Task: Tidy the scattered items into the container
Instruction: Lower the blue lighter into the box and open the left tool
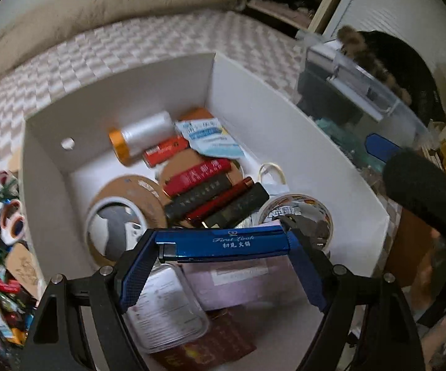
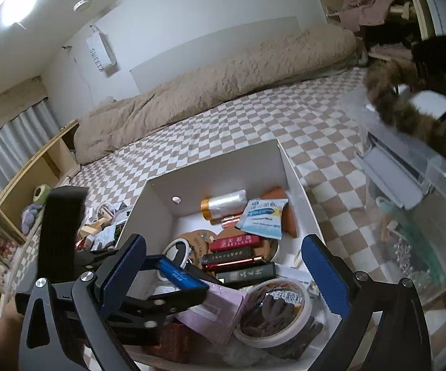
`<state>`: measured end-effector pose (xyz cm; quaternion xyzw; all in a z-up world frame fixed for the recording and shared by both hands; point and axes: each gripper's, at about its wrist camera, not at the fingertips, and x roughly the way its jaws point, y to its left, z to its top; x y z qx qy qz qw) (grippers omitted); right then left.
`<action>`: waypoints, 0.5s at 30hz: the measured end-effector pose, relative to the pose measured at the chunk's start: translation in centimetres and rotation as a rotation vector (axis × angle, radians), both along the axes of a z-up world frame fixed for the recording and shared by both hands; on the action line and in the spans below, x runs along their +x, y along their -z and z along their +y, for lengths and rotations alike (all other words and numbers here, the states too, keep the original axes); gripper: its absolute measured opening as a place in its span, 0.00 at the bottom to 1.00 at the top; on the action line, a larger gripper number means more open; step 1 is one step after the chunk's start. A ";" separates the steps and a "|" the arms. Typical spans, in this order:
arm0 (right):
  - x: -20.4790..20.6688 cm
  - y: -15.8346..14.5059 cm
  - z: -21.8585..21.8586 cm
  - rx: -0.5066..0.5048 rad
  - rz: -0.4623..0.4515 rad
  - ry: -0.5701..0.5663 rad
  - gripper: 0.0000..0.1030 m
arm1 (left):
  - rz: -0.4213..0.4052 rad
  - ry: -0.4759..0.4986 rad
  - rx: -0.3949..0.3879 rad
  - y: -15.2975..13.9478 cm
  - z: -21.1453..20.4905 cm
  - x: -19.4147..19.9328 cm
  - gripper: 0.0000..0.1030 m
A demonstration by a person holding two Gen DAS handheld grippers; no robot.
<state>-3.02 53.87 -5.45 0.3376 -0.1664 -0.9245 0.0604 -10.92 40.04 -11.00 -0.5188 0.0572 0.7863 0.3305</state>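
My left gripper is shut on a blue lighter marked "First Look", holding it crosswise by its ends above the white box. The lighter also shows in the right wrist view, with the left gripper around it. The box holds red and black lighters, tape rolls, a sachet and a round tin. My right gripper is open and empty over the near part of the box.
The box lies on a checkered bedsheet with a beige duvet behind. A pile of scattered items lies left of the box. A clear plastic bin stands to the right.
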 end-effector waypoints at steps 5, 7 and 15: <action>0.3 0.7 0.8 -0.030 -0.015 0.001 0.97 | -0.140 -0.041 0.026 1.6 1.0 -1.3 0.81; 0.3 0.7 0.9 -0.026 -0.015 0.008 0.97 | -0.184 -0.068 0.036 2.0 1.2 -1.8 0.81; 0.5 0.5 1.2 -0.012 -0.013 0.020 0.97 | -0.257 -0.166 0.041 3.6 1.7 -3.4 0.84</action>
